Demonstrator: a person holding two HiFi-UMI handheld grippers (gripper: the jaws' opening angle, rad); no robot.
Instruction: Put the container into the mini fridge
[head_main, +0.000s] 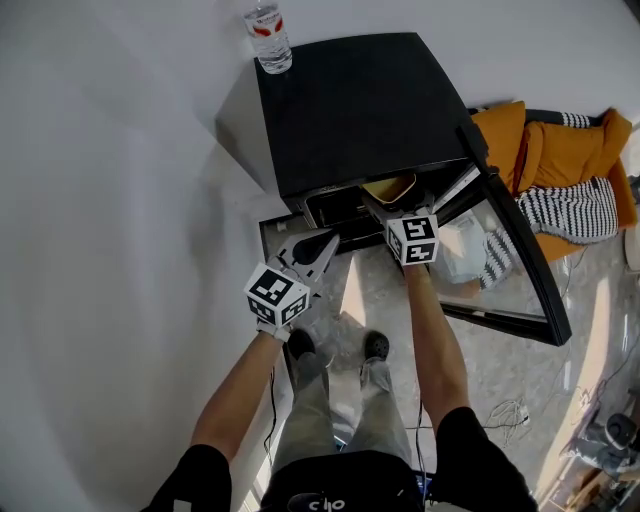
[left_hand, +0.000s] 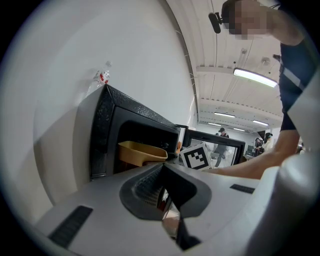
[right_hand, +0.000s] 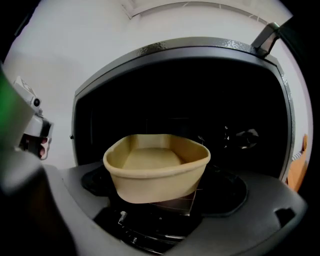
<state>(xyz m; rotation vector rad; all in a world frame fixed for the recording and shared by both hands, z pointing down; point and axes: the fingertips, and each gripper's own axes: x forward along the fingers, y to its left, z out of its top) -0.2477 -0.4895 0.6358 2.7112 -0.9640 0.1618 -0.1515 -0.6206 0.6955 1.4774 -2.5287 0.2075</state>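
Black and boxy, the mini fridge (head_main: 360, 105) fills the upper middle of the head view, and its glass door (head_main: 520, 270) hangs open toward the right of the frame with nothing holding it. That door could swing back against the reaching arm. The tan container (right_hand: 155, 167), empty as far as can be seen, sits at the mouth of the dark cavity in the centre of the right gripper view, not yet set down inside. The right gripper (head_main: 395, 212) is clamped on its near wall only. Held from one side like that, it may tilt, slip, or catch its rim on the opening. The left gripper (head_main: 318, 248), lower left of the opening, has its jaws together on nothing. A hard bump could topple the water bottle (head_main: 268, 35) on the fridge's top corner.
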